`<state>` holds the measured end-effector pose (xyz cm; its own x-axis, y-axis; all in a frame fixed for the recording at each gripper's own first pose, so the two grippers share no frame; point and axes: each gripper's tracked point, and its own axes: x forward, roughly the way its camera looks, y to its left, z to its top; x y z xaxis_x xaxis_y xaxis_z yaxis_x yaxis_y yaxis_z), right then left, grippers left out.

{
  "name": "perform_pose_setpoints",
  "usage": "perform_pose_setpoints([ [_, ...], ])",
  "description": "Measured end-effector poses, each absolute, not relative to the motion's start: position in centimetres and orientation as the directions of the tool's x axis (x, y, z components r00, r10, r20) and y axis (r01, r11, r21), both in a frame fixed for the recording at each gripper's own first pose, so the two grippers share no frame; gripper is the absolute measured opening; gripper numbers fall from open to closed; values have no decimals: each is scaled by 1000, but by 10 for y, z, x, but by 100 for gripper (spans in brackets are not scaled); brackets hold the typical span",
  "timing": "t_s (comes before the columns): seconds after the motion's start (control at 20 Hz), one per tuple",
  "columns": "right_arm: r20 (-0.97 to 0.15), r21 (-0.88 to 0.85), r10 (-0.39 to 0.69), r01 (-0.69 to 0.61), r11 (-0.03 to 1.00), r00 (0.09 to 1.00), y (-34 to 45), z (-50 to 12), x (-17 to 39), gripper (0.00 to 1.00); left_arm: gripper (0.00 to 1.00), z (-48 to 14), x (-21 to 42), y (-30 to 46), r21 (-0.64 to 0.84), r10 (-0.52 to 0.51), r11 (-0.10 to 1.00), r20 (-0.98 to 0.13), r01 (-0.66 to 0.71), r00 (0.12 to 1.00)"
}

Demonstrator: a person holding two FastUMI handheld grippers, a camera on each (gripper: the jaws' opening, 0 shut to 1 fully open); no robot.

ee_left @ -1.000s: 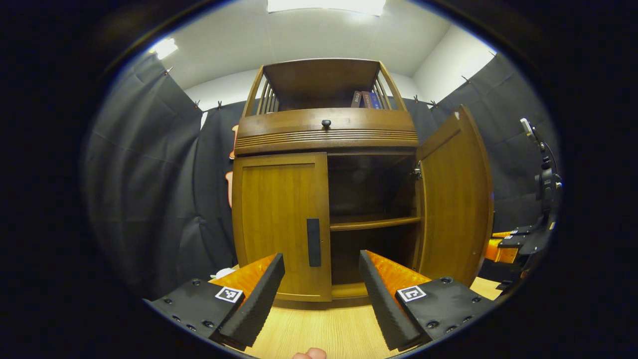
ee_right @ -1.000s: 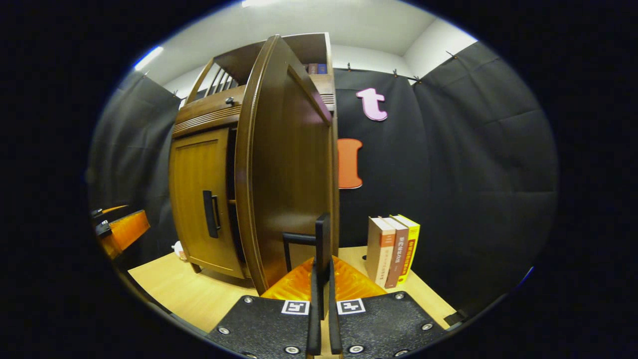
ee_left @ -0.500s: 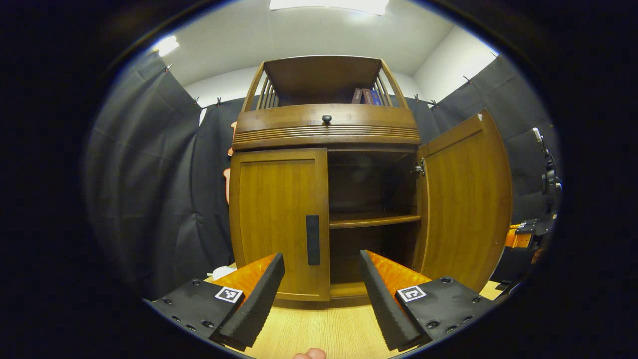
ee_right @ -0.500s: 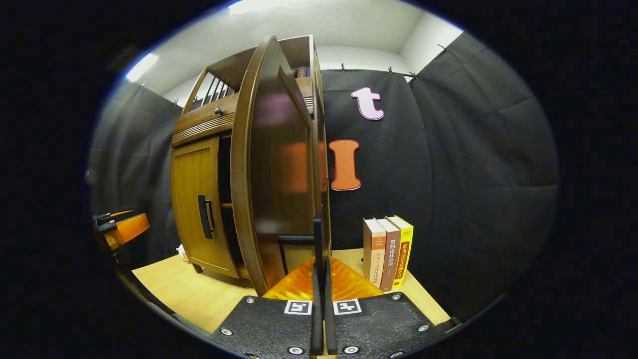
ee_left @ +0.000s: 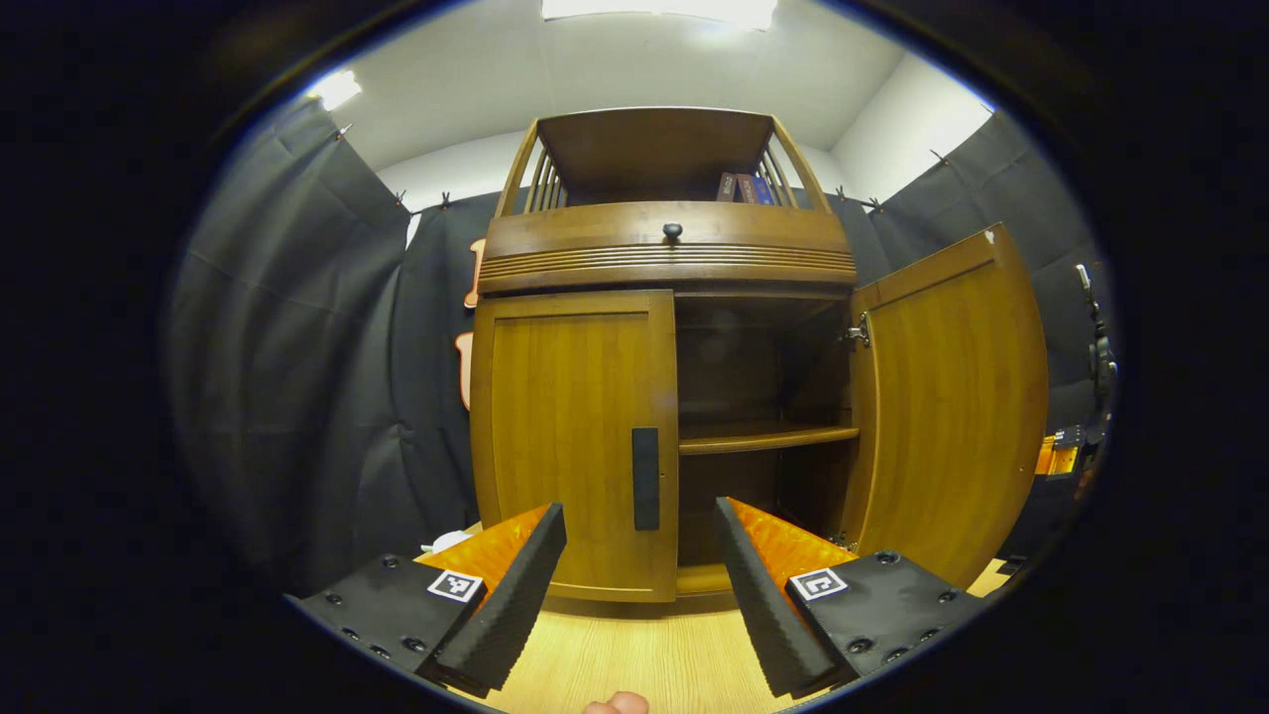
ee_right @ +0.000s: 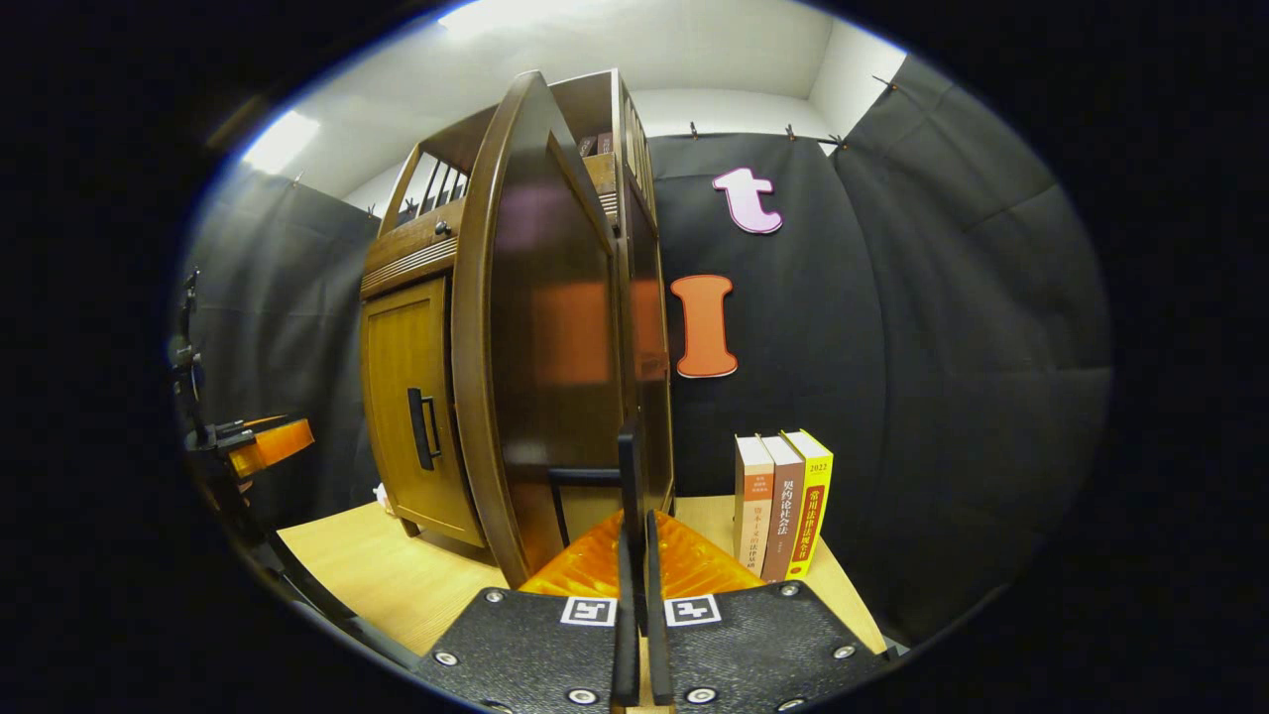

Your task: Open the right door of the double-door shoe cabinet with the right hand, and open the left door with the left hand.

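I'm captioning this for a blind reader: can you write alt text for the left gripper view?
A wooden shoe cabinet has its right door swung open and its left door shut. The open left gripper points at the left door's handle.

Setting: staged recording booth, not a lived-in home. Evidence: black cloth walls (ee_right: 952, 327) pinned up along the top edge; white ceiling with panel light (ee_left: 654, 10); lone wooden shoe cabinet (ee_left: 664, 258) on pale wood counter (ee_right: 397, 575); three upright books (ee_right: 783, 501).
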<state>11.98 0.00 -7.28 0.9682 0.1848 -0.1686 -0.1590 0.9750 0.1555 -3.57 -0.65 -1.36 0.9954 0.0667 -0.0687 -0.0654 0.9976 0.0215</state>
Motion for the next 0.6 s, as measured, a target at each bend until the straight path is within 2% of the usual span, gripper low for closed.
perform_pose_setpoints([
  [0.05,-174,163,182,-154,975,968,1,-73,118,4,98,-17,-31,-4,14,70,998,-70,-69,995],
  [0.15,-178,159,174,-146,976,968,2,-73,117,7,98,-21,-28,2,7,78,997,-66,-78,995],
  [0.25,-186,164,166,-136,977,968,2,-74,113,4,98,-21,-23,5,10,87,996,-60,-86,994],
  [0.45,-214,168,160,-125,978,964,-5,-79,90,5,98,-25,-17,8,22,90,996,-59,-89,994],
  [0.6,-196,165,101,-69,984,975,-16,-73,83,7,98,-33,-4,1,-1,54,999,-85,-54,995],
])
